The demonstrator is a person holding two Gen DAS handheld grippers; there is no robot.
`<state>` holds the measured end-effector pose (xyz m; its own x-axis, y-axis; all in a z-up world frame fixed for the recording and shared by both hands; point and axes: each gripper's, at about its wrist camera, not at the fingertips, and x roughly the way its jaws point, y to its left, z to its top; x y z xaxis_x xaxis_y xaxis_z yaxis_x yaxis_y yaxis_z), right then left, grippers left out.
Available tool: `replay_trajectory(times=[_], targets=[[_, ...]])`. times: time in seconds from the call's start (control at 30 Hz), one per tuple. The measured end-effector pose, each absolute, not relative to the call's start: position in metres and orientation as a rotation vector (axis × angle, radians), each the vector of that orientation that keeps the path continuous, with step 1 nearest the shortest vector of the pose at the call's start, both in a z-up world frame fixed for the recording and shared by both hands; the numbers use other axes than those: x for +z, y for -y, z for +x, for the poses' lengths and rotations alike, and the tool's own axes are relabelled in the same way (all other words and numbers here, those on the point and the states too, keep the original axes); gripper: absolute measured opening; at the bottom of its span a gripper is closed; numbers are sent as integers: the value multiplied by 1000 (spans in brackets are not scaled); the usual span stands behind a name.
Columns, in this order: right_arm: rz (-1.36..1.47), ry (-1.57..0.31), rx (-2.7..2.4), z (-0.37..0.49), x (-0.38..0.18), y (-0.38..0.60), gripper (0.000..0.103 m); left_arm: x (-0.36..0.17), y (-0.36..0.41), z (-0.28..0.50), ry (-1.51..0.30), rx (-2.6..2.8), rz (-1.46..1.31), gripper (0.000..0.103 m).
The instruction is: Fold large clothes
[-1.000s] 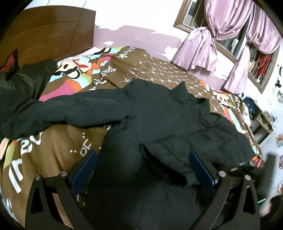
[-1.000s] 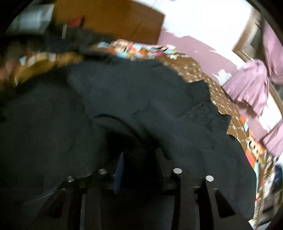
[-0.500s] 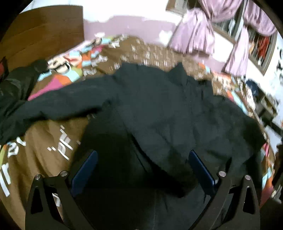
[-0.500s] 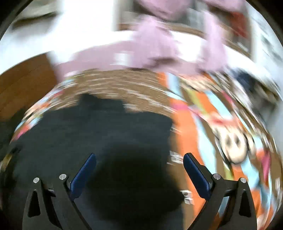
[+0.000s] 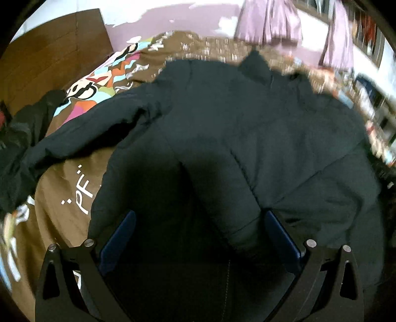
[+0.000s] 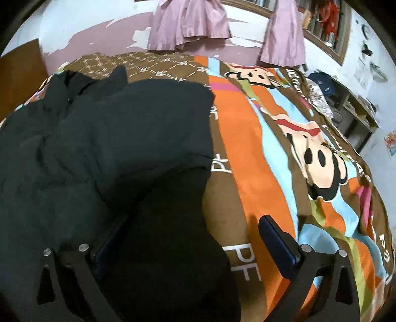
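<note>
A large black padded jacket (image 5: 235, 128) lies spread on a bed with a brown and orange cartoon-print cover (image 5: 61, 198). One sleeve (image 5: 86, 128) stretches out to the left. In the left wrist view my left gripper (image 5: 198, 223) hangs open over the jacket's lower middle, a folded sleeve between its blue pads without being pinched. In the right wrist view the jacket (image 6: 111, 136) fills the left half. My right gripper (image 6: 190, 228) stands open over the jacket's right edge, its left finger over the black fabric and its right finger (image 6: 277, 237) over the bedcover (image 6: 259, 148).
A second dark garment (image 5: 22, 128) lies at the bed's left side by a wooden headboard (image 5: 49, 54). Pink curtains (image 6: 193, 22) hang on the far wall. Shelves with clutter (image 6: 351, 104) stand beyond the bed's right edge.
My right gripper, shut on the jacket a second ago, has let go, opened and swung to the jacket's right edge. My left gripper stayed open and came closer over the jacket.
</note>
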<state>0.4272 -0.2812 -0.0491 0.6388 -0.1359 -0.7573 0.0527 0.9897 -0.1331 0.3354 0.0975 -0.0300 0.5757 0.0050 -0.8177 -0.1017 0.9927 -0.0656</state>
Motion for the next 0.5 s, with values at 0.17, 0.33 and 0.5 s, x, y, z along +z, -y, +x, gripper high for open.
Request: replay_trajectory(times=[0.17,0.33,0.5], targets=[[-62,-779,-159,410,-6,276,103,1,-170,302,-785,43,-474,101],[-72,-684,-58,401,46,215,103,10,-267,261,-700,236,-687,101],[-74,-724,115,398,59,128,103,-7,-356,230,-658,433,-953,101]])
